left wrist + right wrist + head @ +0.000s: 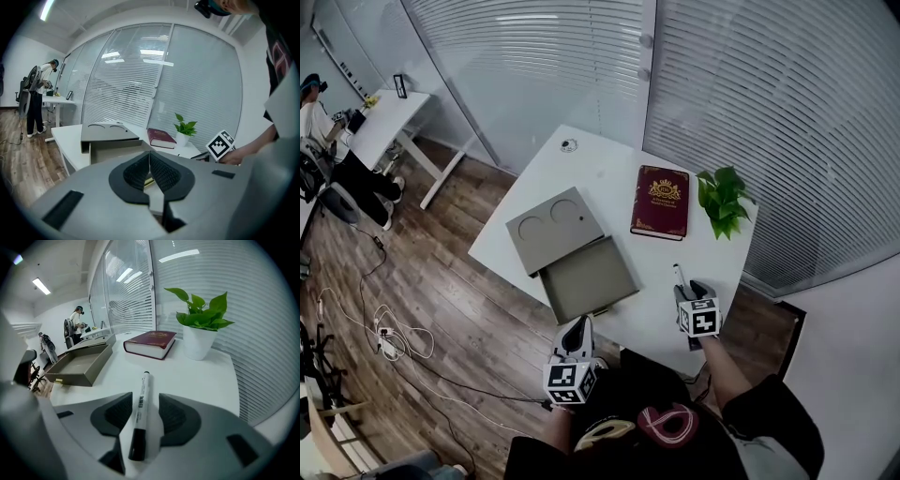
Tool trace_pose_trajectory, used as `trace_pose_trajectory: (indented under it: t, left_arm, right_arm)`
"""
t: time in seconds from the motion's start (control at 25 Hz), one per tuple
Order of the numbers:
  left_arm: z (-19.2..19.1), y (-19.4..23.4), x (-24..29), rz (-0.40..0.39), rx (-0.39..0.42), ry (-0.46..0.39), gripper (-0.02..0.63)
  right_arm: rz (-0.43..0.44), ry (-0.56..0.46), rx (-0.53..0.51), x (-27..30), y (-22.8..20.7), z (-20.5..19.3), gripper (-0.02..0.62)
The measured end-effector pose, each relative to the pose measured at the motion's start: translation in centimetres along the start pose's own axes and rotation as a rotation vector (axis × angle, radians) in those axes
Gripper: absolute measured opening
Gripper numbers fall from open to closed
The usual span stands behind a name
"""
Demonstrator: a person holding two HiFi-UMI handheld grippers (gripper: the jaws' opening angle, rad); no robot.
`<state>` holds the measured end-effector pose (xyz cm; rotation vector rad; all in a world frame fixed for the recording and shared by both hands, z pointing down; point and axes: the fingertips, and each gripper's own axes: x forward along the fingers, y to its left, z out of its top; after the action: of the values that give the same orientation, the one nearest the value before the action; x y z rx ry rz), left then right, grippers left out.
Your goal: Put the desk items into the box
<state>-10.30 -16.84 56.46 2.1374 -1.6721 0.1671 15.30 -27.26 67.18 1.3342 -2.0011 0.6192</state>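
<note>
White plastic marker (140, 416), black cap, lies lower centre of right gripper view, between jaws of my right claw (145, 397). Jaws spread, pads not touching it yet. Looks light, stiff, slick barrel, may roll. Pinch mid-barrel, across it. Left claw (150, 164) pressed together, empty. Grey box (586, 281) open, centre of head view. Smooth white table (600, 169). Wood floor, glass walls with blinds.
</note>
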Motion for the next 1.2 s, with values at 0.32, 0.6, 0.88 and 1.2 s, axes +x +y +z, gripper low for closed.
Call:
trace_pose_trajectory:
  t: [0.32, 0.6, 0.88, 1.2]
  left_arm:
    - [0.0, -0.1, -0.2, 0.009, 0.010, -0.004, 0.018]
    - [0.1, 0.5, -0.9, 0.026, -0.022, -0.021, 0.018]
    - [-0.1, 0.9, -1.4, 0.031, -0.030, -0.024, 0.018]
    - [-0.2, 1.6, -2.3, 0.036, -0.036, -0.034, 0.018]
  right_arm:
    - [0.003, 0.027, -0.049, 0.2, 0.4, -0.6, 0.128]
    - [-0.013, 0.023, -0.027, 0.2, 0.6, -0.4, 0.081]
    - [-0.011, 0.010, 0.012, 0.0, 0.9, -0.4, 0.077]
    - [0.025, -0.053, 0.013, -1.6, 2.6, 1.7, 0.075]
